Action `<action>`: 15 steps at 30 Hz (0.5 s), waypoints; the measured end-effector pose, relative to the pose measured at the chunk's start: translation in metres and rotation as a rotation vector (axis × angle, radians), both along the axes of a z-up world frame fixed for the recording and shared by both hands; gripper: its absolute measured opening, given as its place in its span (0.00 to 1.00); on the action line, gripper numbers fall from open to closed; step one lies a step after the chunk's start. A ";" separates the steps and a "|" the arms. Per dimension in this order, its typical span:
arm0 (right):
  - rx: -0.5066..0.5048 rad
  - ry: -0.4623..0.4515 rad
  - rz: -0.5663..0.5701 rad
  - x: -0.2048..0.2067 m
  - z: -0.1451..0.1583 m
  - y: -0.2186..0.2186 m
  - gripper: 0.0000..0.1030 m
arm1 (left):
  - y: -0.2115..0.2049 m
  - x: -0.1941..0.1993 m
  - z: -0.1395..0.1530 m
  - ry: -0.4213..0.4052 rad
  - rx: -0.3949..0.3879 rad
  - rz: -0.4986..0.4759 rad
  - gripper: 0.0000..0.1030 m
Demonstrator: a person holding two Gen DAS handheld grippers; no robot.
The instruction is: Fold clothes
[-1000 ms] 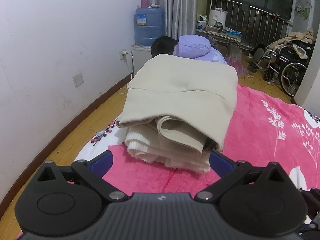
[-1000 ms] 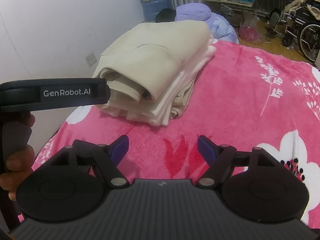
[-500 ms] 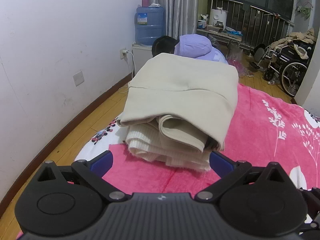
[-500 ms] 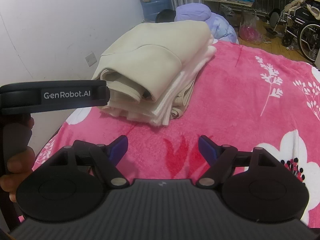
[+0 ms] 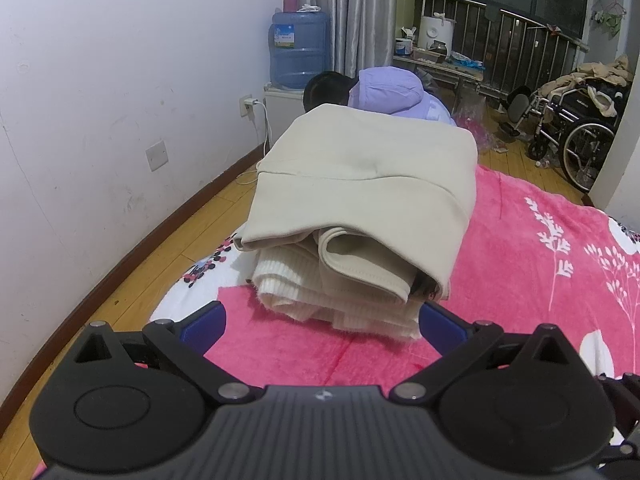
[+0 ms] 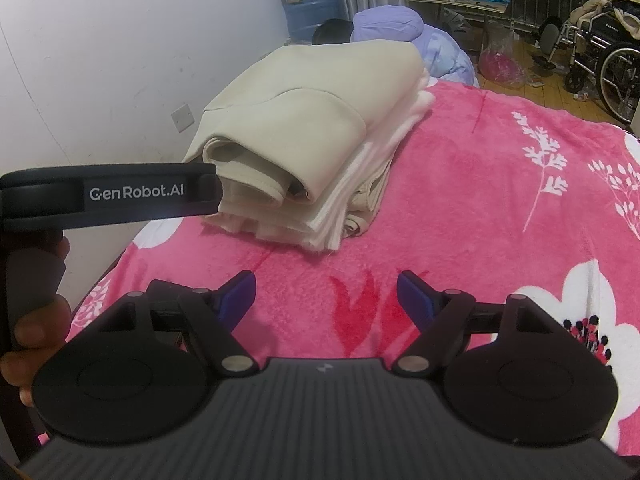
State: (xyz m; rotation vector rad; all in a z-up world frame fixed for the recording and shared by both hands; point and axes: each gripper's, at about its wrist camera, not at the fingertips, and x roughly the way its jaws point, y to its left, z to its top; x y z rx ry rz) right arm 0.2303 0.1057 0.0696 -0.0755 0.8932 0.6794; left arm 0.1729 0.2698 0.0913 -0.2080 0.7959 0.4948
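The left gripper [image 5: 322, 322] stands with its jaws wide apart and holds nothing; its blue fingertips [image 5: 204, 320] sit low in the frame, just before the near edge of the pile of folded clothes [image 5: 360, 216]. The right gripper [image 6: 326, 294] is also spread wide and empty, at the lower middle of its frame, above the pink blanket [image 6: 480, 200]. At the left edge of the right view a hand [image 6: 32, 340] grips the handle of the other device.

The pile lies in the middle of both views, on the blanket near its left border. A beige garment [image 6: 304, 120] is on top, doubled over itself, and white knitted pieces [image 5: 296, 284] lie under it.

I judge that the folding of this piece is finished and the step in hand is the release, with both grippers free. No unfolded garment shows on the blanket, so the next move probably calls for bringing a new one, or for straightening the pile, whose white layers stick out unevenly at the near side.
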 end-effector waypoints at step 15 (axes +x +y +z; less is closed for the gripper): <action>0.001 0.003 -0.001 0.002 -0.001 0.006 0.76 | -0.001 -0.001 0.000 0.005 0.003 -0.002 1.00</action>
